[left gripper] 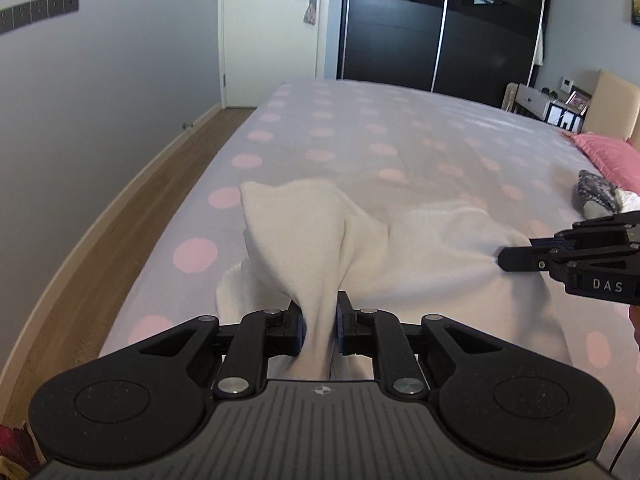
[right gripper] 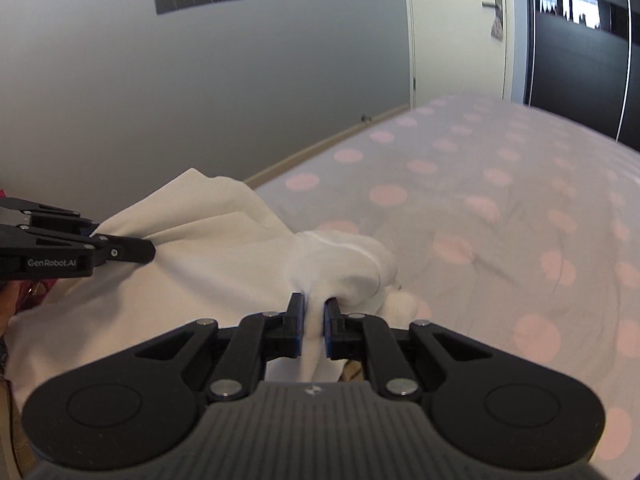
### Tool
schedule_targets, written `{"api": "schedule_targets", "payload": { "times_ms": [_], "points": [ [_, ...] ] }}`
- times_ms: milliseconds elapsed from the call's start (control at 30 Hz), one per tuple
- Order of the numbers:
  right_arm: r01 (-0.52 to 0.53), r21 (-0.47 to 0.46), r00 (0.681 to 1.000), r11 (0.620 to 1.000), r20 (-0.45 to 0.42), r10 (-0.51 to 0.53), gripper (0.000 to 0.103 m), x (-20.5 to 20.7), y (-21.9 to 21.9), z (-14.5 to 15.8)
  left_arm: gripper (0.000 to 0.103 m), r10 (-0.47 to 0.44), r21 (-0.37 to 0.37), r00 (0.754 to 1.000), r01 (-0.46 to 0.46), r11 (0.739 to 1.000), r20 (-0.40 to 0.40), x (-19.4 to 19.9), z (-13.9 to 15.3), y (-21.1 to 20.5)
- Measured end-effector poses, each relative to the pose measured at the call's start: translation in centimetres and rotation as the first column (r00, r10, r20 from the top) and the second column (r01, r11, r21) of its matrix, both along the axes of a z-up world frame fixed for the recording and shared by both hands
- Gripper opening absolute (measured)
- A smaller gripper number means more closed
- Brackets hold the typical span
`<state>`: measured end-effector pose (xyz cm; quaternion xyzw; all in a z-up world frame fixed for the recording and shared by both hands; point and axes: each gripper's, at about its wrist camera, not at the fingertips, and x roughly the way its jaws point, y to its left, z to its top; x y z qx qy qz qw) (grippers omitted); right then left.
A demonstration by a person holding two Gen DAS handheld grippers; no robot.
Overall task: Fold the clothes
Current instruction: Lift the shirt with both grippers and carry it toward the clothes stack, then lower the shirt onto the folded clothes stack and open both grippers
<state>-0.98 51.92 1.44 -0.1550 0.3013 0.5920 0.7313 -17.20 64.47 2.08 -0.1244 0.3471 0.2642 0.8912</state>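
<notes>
A white garment (left gripper: 420, 256) lies bunched near the front edge of a bed with a pale cover with pink dots (left gripper: 360, 128). My left gripper (left gripper: 320, 308) is shut on a gathered fold of it, and the cloth fans up ahead of the fingertips. My right gripper (left gripper: 502, 258) comes in from the right, pinching the garment's other side. In the right wrist view the right gripper (right gripper: 315, 304) is shut on a bunched white edge of the garment (right gripper: 208, 248). There the left gripper (right gripper: 152, 250) grips the cloth at the left, over the dotted cover (right gripper: 500, 200).
A pink pillow (left gripper: 612, 156) and a dark patterned piece of clothing (left gripper: 596, 196) lie at the bed's right. A wooden floor strip (left gripper: 100, 248) runs between bed and grey wall. A white door (left gripper: 268, 32) and a black wardrobe (left gripper: 440, 20) stand beyond the bed.
</notes>
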Motion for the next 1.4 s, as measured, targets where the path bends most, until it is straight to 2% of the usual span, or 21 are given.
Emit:
{"api": "schedule_targets", "payload": {
  "times_ms": [67,167,233,333,400,467,500,533,567,667,800,867,933,1067,1200,1333,1400],
  "points": [
    [0.007,-0.016,1.0,1.0,-0.025,-0.007,0.017,0.6,0.5,-1.3,0.018,0.021,-0.016,1.0,-0.021,1.0,-0.021,0.4,-1.1,0.5],
    [0.017,-0.018,0.998,1.0,-0.056,-0.018,0.027,1.2,0.4,-1.7,0.029,0.059,-0.04,0.998,-0.06,0.997,-0.028,-0.5,-1.8,1.5],
    [0.023,-0.012,0.998,1.0,-0.065,-0.024,0.029,1.6,-0.1,-1.2,0.037,0.078,-0.037,0.997,-0.079,0.996,-0.021,-1.8,-1.3,1.6],
    [0.038,0.007,0.997,0.999,-0.06,-0.038,0.034,2.1,-1.0,0.1,0.039,0.119,0.0,0.993,-0.119,0.993,-0.006,-3.7,0.3,1.4],
    [0.05,0.044,0.996,0.998,-0.082,-0.046,0.046,2.7,-1.9,1.2,0.041,0.159,0.017,0.987,-0.159,0.987,0.006,-4.8,1.5,1.1],
    [0.064,0.074,0.995,0.995,-0.084,-0.058,0.042,2.9,-2.5,2.2,0.041,0.196,0.018,0.981,-0.196,0.98,0.014,-5.7,2.8,0.6],
    [0.069,0.083,0.996,0.994,-0.067,-0.064,0.036,2.8,-2.6,2.6,0.04,0.207,0.024,0.978,-0.208,0.978,0.019,-6.2,3.4,0.2],
    [0.068,0.089,0.997,0.994,-0.044,-0.064,0.017,2.6,-2.8,2.9,0.037,0.206,0.033,0.978,-0.207,0.978,0.033,-6.7,4.0,-0.4],
    [0.059,0.092,0.998,0.994,-0.03,-0.057,0.01,2.3,-2.8,3.0,0.034,0.193,0.037,0.98,-0.194,0.98,0.048,-7.1,4.5,-1.1],
    [-0.02,0.098,1.0,0.995,0.0,0.021,0.01,0.9,-2.3,2.5,0.028,0.114,0.038,0.993,-0.116,0.993,0.038,-7.7,4.8,-3.5],
    [-0.057,0.06,0.996,0.997,0.066,0.053,0.01,-0.6,-0.7,0.5,0.023,0.06,0.053,0.996,-0.057,0.997,-0.06,-6.7,2.4,-5.5],
    [-0.037,0.026,0.998,0.999,0.05,0.036,0.01,-0.3,0.3,-0.9,0.021,0.074,0.046,0.992,-0.069,0.997,-0.106,-6.2,0.6,-5.1],
    [-0.027,0.0,1.0,1.0,0.013,0.027,0.01,0.6,1.3,-2.4,0.021,0.11,0.021,0.987,-0.109,0.994,-0.12,-6.1,-1.1,-3.9],
    [-0.005,-0.054,1.0,0.999,0.018,0.006,0.01,2.1,3.3,-5.4,0.022,0.126,-0.051,0.985,-0.133,0.99,-0.12,-5.9,-3.8,-1.6],
    [0.03,-0.093,0.998,0.995,-0.044,-0.035,0.008,3.7,4.4,-8.2,0.023,0.133,-0.106,0.987,-0.143,0.984,-0.091,-5.5,-4.6,-0.1],
    [0.026,-0.109,0.999,0.994,-0.017,-0.028,0.008,3.3,4.4,-7.4,0.023,0.132,-0.079,0.985,-0.142,0.987,-0.113,-5.2,-4.5,-0.7],
    [0.034,-0.099,0.999,0.994,-0.007,-0.035,0.011,3.0,3.7,-6.3,0.023,0.147,-0.07,0.983,-0.156,0.985,-0.113,-5.5,-4.0,-1.2]
  ]
}}
